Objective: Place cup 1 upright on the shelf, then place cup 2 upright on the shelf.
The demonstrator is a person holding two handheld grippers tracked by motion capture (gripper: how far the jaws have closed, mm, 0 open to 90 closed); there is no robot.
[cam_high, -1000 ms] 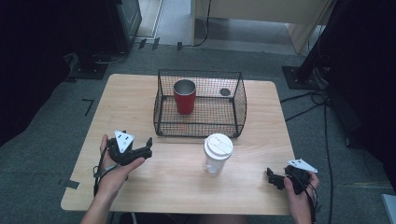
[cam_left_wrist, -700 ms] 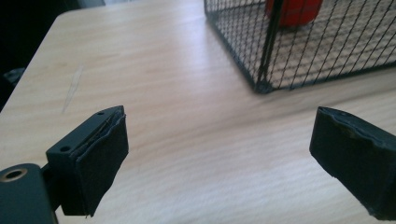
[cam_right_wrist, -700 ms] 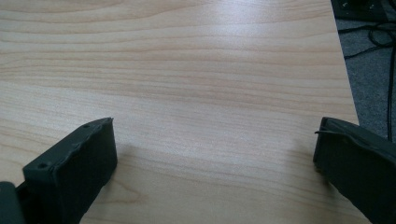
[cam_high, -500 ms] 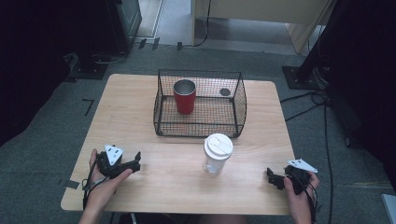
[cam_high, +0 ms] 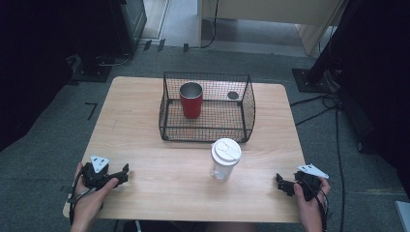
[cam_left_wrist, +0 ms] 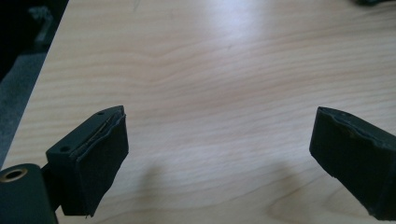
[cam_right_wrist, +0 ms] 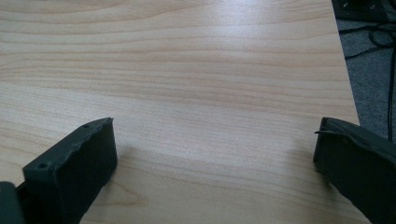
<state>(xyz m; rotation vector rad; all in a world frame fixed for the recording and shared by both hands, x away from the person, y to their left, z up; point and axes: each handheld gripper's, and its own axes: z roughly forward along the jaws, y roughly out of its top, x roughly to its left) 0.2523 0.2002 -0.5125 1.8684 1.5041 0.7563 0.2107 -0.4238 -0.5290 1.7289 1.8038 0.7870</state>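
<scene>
Light wooden table [cam_high: 145,121] on grey carpet, dark equipment and cables around it. Black wire basket [cam_high: 207,130] sits at the far middle of the table, open top; red cup [cam_high: 191,100] stands upright inside it toward its left side, metal-looking rim, and a small dark round thing [cam_high: 233,95] lies inside near the basket's far right corner, too small to tell what. Clear cup with white lid [cam_high: 224,158] stands upright on the bare wood just in front of the basket, toward its right end, apart from it. Left gripper [cam_high: 121,174] low at the near left corner of the table, held in the person's left hand [cam_high: 89,203], grey plate on top; jaws spread wide with nothing between, bare wood under them in the left gripper view [cam_left_wrist: 219,154]. Right gripper [cam_high: 282,183] at the near right edge in the right hand [cam_high: 309,205], jaws likewise wide apart and empty over bare wood in the right gripper view [cam_right_wrist: 215,158]. Both grippers well apart from the lidded cup and the basket.
</scene>
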